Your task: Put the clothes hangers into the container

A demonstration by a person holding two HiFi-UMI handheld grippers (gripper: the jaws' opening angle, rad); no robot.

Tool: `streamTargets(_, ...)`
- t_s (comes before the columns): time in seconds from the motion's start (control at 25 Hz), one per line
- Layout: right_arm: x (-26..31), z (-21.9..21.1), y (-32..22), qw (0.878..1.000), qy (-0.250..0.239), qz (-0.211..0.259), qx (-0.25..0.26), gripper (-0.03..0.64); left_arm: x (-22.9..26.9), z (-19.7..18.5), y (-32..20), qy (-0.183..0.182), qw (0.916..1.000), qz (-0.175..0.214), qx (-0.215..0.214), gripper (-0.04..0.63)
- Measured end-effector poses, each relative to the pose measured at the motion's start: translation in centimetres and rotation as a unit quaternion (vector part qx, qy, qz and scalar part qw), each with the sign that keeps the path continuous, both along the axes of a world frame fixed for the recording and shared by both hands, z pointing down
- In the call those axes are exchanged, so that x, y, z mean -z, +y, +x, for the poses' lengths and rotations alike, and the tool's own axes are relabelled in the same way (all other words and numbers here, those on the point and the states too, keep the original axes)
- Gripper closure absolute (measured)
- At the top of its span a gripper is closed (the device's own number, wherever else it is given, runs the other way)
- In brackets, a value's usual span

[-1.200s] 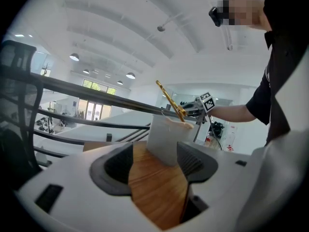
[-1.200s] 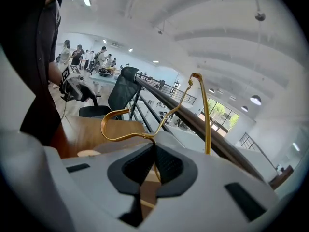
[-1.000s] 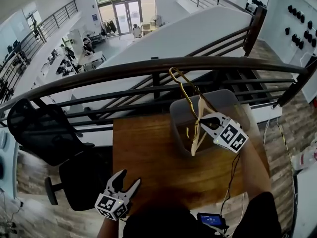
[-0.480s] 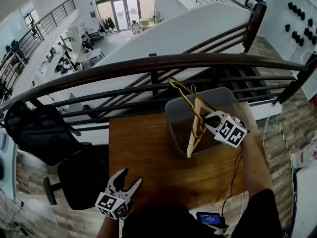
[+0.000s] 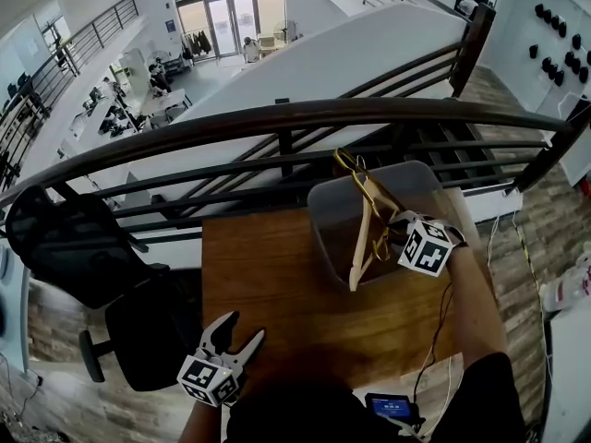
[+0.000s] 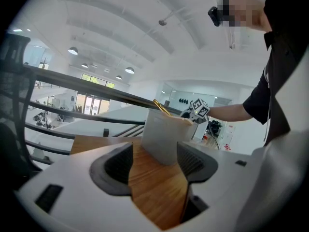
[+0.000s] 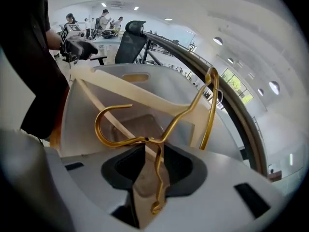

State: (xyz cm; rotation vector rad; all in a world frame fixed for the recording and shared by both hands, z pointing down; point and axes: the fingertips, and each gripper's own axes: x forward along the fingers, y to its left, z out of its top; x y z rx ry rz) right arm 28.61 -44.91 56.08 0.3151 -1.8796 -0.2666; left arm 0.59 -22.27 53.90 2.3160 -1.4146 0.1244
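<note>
At one o'clock, tilted in the container (image 5: 325,220), the gold wire hanger (image 5: 362,185) and wooden hanger (image 5: 358,257) look light, stiff and slick, best taken at the neck. The right gripper (image 7: 153,168) has just been opening its jaws, the wire unpressed between them. The left gripper (image 5: 242,332), at seven o'clock, gapes empty.

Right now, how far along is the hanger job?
Nearly done: the wooden hanger and gold wire hanger stand in the container. Fingers of the right gripper have just been opening, the gold wire loose between them. The left gripper is open, empty. Remaining: withdraw; no other hangers in view.
</note>
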Motion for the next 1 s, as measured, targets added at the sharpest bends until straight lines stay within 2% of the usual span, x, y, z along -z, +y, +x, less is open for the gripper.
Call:
streamTargets(0.28, 0.9, 0.0, 1.5, 1.0, -0.001, 0.017, -0.013, 0.455, -0.1, -0.2, 0.3, -0.003, 0.9998, 0.008, -0.017, 0.304)
streamTargets(0.4, 3.1, -0.4, 2.1, 0.997, -0.052, 0.045, -0.034, 0.451, 0.2, 0.0, 0.5, -0.001, 0.9995, 0.014, -0.029, 0.304)
streamTargets(0.52, 6.2, -1.5, 2.7, 0.989, -0.113, 0.078, -0.049, 0.456, 0.9, 0.4, 0.0, -0.001, 0.9988, 0.021, -0.045, 0.304)
streamTargets(0.68, 8.4, -3.8, 5.3, 0.981, -0.143, 0.124, -0.046, 0.46, 1.8, 0.4, 0.0, -0.002, 0.997, 0.035, -0.069, 0.304)
streamTargets(0.8, 9.0, -5.1, 7.5, 0.975, -0.17, 0.134, -0.053, 0.471, 2.2, 0.4, 0.1, 0.0, 0.9954, 0.047, -0.084, 0.304)
streamTargets(1.0, 8.9, -6.9, 10.7, 0.969, -0.201, 0.124, -0.068, 0.488, 3.1, 0.7, -0.2, -0.005, 0.9935, 0.058, -0.097, 0.309)
